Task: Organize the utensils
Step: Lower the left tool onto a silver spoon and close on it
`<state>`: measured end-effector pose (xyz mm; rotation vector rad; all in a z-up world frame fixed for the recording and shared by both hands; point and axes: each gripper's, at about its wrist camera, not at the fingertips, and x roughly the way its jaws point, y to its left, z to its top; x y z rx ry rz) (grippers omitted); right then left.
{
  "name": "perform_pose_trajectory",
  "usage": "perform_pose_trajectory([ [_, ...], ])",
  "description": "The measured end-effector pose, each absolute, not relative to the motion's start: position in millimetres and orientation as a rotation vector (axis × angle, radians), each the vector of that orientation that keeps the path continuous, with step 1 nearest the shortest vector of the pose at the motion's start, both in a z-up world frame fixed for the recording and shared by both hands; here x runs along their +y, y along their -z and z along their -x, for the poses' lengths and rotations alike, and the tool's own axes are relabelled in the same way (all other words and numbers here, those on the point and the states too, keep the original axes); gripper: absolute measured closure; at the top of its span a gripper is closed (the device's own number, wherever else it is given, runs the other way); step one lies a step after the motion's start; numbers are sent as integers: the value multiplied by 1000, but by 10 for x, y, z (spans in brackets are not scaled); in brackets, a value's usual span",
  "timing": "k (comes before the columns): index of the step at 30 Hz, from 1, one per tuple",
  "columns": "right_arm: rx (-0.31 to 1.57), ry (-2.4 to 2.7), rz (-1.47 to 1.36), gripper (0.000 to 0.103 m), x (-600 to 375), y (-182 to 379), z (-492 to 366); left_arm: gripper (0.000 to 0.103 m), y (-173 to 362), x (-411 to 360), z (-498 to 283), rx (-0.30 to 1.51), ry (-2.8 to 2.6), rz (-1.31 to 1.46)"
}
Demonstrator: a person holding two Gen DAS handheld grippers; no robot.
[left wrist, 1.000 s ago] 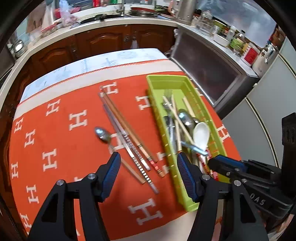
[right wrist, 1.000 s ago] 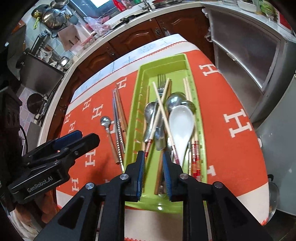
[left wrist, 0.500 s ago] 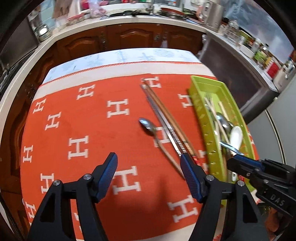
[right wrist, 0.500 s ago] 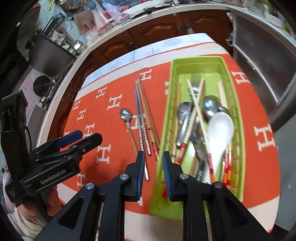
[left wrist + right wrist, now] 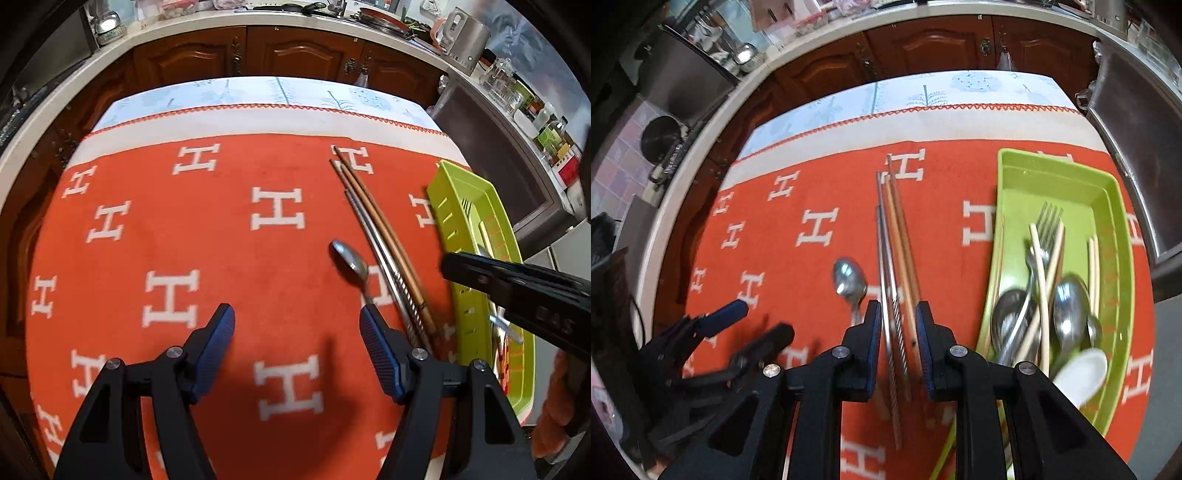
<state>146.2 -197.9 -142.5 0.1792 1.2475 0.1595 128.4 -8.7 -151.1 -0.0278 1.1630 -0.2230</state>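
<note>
A steel spoon (image 5: pixel 351 258) lies on the orange cloth, left of a bundle of wooden chopsticks (image 5: pixel 376 221) and metal chopsticks (image 5: pixel 884 251). The green tray (image 5: pixel 1001 206) to the right holds a fork (image 5: pixel 1049 221), steel spoons (image 5: pixel 1069 306), pale chopsticks and a white spoon (image 5: pixel 1082 369). My left gripper (image 5: pixel 295 310) hangs open over bare cloth, its right finger near the spoon's handle. My right gripper (image 5: pixel 897 306) hovers above the loose chopsticks, jaws a narrow gap apart, holding nothing. The spoon (image 5: pixel 849 280) lies just left of it.
The orange cloth with white H marks (image 5: pixel 166 295) covers the table, with a pale blue strip (image 5: pixel 258 92) at the far edge. Wooden cabinets (image 5: pixel 295 55) and a cluttered counter stand beyond. A steel appliance (image 5: pixel 1137 129) stands to the right of the tray.
Both grippers have moved left. The right one went from above the tray to above the loose chopsticks. The left one went from over the chopsticks to the cloth beside the spoon, jaws slightly wider.
</note>
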Motion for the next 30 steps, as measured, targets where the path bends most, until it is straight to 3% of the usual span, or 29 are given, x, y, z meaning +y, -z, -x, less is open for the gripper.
perform_pose_trajectory([
  [6,1310,-140,-136,89,-1917,1687,-1805,36,1658,-262,-1475,1181,252,66],
  [14,1344,-142,-86,96,-1862,1898,-1976,57,1862,-447,-1610,1202,278,74],
  [22,1375,-120,-9,101,-1799,1946,-2073,65,1913,-625,-1662,1148,273,15],
  [25,1394,-124,28,101,-1751,1968,-2125,77,1923,-682,-1672,1124,283,11],
  [27,1402,-139,37,101,-1716,1988,-2151,92,1935,-688,-1699,1116,298,29],
  [30,1409,-137,54,101,-1658,2000,-2197,98,1932,-650,-1694,1118,323,41],
])
